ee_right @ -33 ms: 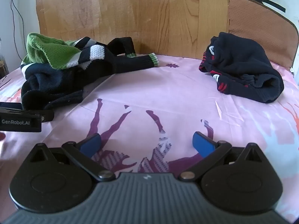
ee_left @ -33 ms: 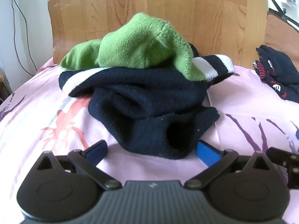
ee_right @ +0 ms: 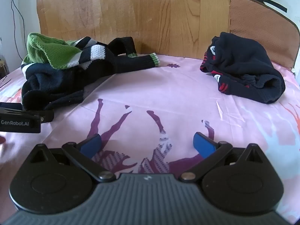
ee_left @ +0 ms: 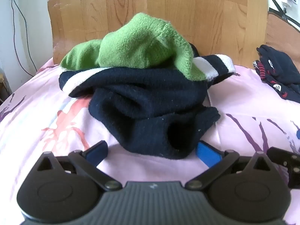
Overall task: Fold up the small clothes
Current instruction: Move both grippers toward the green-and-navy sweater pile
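The left gripper (ee_left: 151, 150) is seen with its blue fingers (ee_left: 208, 152) spread wide apart, the near hem of the crumpled navy, green and white sweater (ee_left: 150, 101) lying between them on the sheet; whether the pads touch the knit cannot be told, as the right pad is partly hidden by the fabric. Nothing is clamped. The right gripper (ee_right: 148, 143) is likewise held wide apart over bare sheet, with nothing between its fingers (ee_right: 203, 145). The sweater is bunched in a heap on the pink printed bedsheet (ee_right: 168, 93), green part on top, one dark sleeve with a green-striped cuff (ee_right: 153, 59) stretched out flat toward the middle of the bed. A second dark garment with red and white marks (ee_right: 243, 69) is bundled well apart, on the right side of the bed. In the right wrist view the left gripper's black body is seen at the left edge, just beside the sweater's hem. Behind the bed a wooden headboard (ee_right: 131, 15) stands upright; a brown padded panel (ee_right: 262, 22) is beside it. No containers are visible.
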`<state>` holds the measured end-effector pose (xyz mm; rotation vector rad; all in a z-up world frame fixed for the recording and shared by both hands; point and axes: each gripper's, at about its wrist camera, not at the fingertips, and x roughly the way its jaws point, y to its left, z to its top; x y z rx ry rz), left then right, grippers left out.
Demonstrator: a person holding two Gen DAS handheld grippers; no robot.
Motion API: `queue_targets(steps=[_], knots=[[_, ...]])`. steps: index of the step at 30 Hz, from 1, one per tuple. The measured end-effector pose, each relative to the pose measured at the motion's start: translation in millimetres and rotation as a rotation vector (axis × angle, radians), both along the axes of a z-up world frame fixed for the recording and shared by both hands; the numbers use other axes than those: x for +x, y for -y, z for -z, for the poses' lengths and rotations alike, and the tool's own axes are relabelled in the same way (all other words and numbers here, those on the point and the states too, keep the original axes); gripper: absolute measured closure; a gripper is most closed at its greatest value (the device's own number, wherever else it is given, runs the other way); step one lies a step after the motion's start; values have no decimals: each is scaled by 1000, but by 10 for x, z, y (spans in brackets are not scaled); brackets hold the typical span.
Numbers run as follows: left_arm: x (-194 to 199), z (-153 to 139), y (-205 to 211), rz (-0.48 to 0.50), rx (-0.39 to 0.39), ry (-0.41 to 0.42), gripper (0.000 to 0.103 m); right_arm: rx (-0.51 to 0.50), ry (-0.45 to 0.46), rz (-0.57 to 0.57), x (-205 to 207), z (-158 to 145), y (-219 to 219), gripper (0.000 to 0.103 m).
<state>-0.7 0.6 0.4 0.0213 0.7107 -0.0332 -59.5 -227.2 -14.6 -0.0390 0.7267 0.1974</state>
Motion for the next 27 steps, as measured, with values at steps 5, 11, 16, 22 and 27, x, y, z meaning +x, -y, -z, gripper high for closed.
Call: queue_targets(steps=[5, 11, 16, 22, 27], knots=[[-92, 27, 40, -10, -10, 9, 0, -20, 2, -1, 3, 10, -54, 0], [-248, 38, 73, -50, 12, 31, 0, -34, 7, -1, -15, 26, -112, 0], [-503, -112, -38, -201, 9, 220, 0, 8, 10, 46, 12, -1, -158, 0], [-550, -166, -205, -327, 84, 294, 0, -4, 45, -33, 222, -28, -596, 0], [-428, -143, -284, -351, 61, 254, 0, -11, 6, -100, 380, -8, -816, 0]])
